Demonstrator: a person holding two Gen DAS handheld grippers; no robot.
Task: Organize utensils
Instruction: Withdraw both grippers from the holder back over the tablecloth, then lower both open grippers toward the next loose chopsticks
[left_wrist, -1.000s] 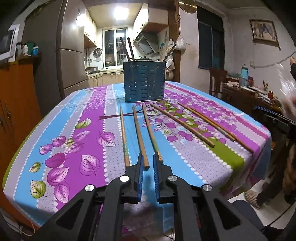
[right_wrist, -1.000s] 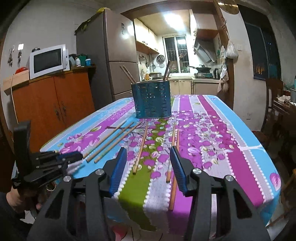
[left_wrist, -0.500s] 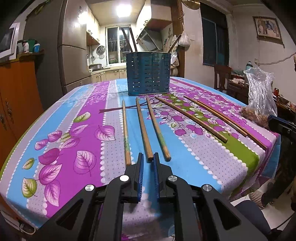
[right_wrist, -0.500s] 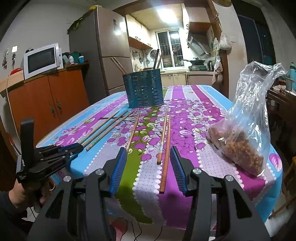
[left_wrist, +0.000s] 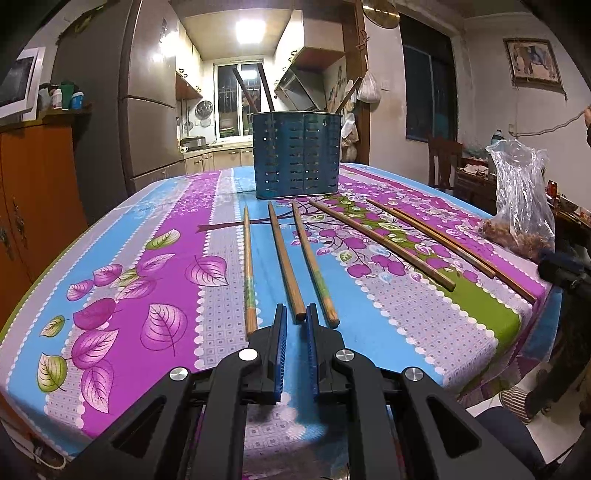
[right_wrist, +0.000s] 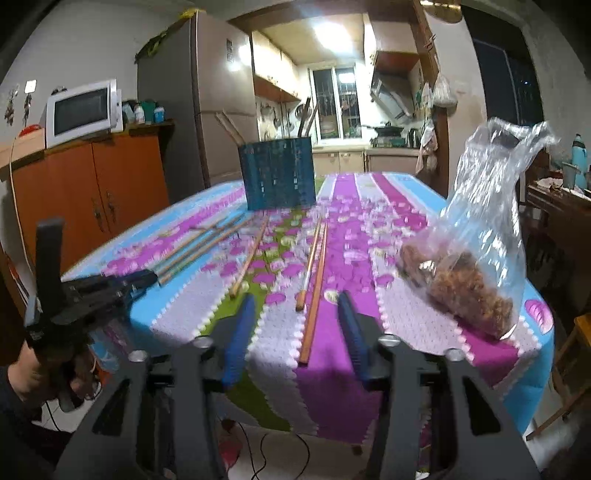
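While narrowing on nothing, right hand-held gripper (right_wrist: 295, 306) straddles chopstick (right_wrist: 313, 291) on counter (left_wrist: 406, 306), newly beside plastic bag (right_wrist: 476, 258); left hand-held gripper (left_wrist: 295, 314) nearly shut, empty; holder (left_wrist: 297, 155) behind.

The left gripper (left_wrist: 295, 314) points slightly downward with its blue-padded jaws nearly together and nothing between them, gripped by a hand (right_wrist: 35, 373) at lower left, while the right gripper (right_wrist: 297, 306), also tilted down, has just been narrowing its open jaws.
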